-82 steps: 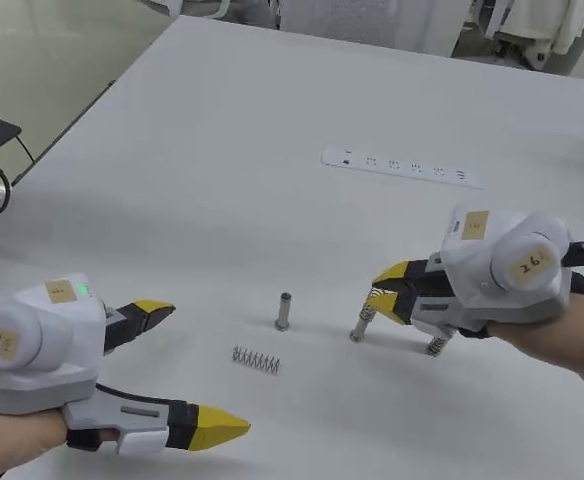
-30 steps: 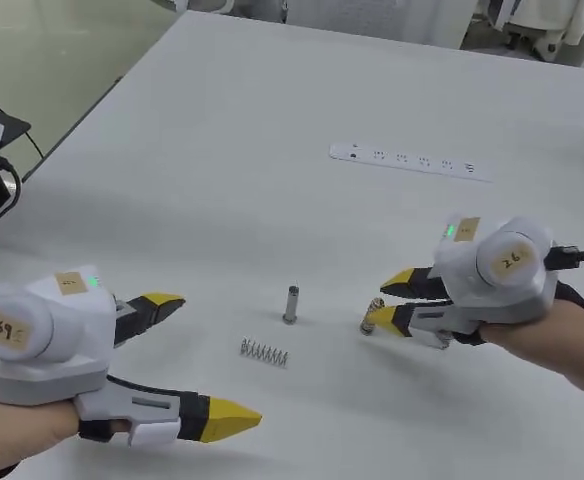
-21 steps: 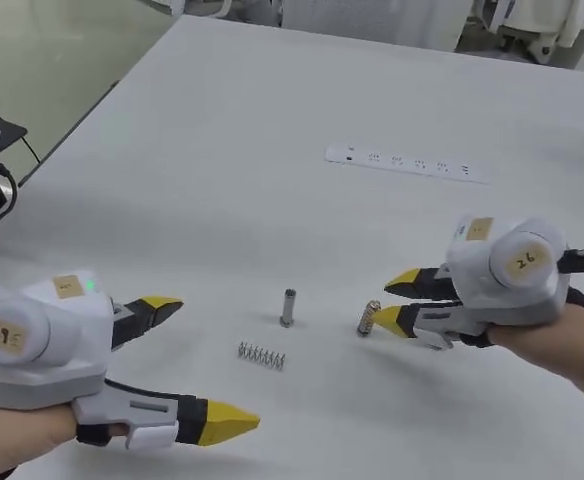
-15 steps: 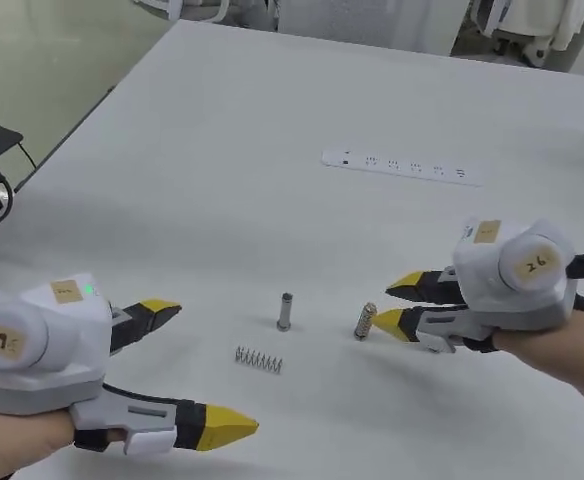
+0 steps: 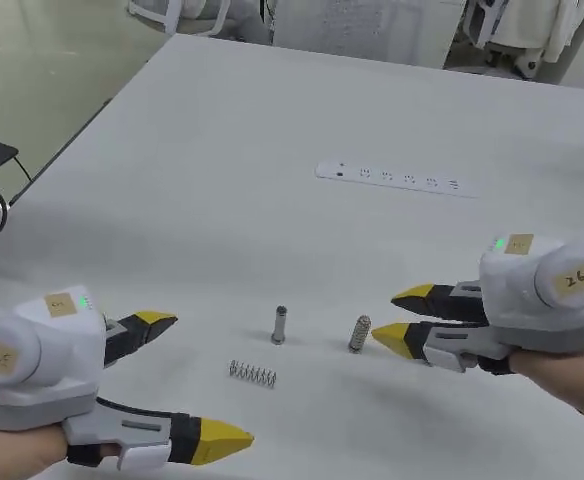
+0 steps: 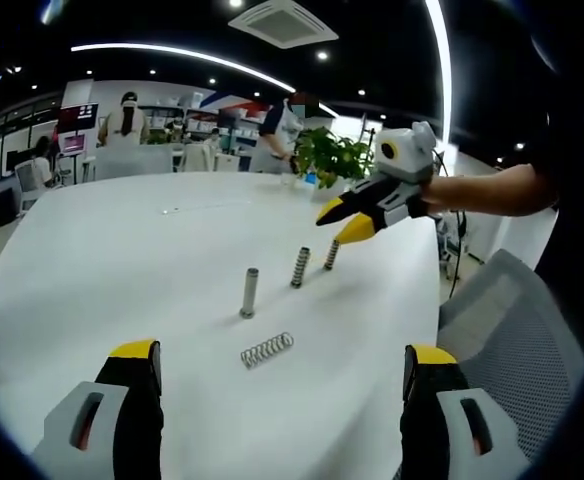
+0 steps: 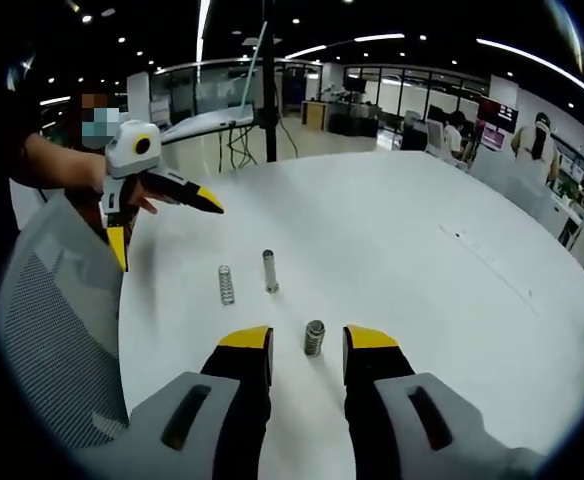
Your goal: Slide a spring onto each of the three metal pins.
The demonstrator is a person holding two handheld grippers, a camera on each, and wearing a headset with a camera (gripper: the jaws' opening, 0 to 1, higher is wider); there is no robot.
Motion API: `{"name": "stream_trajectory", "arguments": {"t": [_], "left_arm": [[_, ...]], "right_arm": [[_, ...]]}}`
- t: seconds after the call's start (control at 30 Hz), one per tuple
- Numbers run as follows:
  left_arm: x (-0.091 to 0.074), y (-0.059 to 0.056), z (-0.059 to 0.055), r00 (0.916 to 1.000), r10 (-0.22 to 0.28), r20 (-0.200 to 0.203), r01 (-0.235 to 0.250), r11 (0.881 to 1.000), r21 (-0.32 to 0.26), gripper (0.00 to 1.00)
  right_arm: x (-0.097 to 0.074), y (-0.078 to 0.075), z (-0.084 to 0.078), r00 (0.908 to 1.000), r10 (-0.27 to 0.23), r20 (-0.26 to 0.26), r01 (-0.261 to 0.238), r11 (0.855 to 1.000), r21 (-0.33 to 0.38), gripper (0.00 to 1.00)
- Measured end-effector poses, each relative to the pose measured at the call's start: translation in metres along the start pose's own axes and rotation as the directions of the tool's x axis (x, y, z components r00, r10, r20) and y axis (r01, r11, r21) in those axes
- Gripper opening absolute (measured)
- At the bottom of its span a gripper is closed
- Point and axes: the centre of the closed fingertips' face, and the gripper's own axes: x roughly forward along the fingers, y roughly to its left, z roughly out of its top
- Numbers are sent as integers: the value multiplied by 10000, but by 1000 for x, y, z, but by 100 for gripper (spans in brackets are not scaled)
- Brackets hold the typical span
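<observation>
On the white table (image 5: 222, 150) three metal pins stand upright in a rough row. The leftmost one, a bare pin (image 5: 279, 325), carries no spring. A loose spring (image 5: 252, 374) lies flat on the table just near and a little left of it, apart from it.

To the right of the bare pin stands the sprung pin (image 5: 359, 333), with a coil wound around its shaft. In the left gripper view a second sprung pin (image 6: 330, 254) shows just beyond the first, directly under the yellow tips of the other gripper.

The right gripper (image 5: 400, 315) comes in from the right, low over the table and pointing left. Its jaws are parted by a narrow gap and grasp nothing. In the right gripper view the sprung pin stands just ahead of the tips, in line with the gap, with clear space on either side.

The left gripper (image 5: 192, 378) sits at the near left, aimed toward the pins. Its jaws are spread wide and empty, and the loose spring lies on the table ahead of them.

A white power strip (image 5: 397, 179) lies farther back on the table, well apart from the pins.
</observation>
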Motion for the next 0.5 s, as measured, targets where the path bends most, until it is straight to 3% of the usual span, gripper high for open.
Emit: {"name": "stream_trajectory", "arguments": {"t": [0.5], "left_arm": [[-1,-3,7,9999,-7,100,6,10000,100,98]], "right_arm": [[-11,14,-18,9998,-64,172,55,9987,507,25]]}}
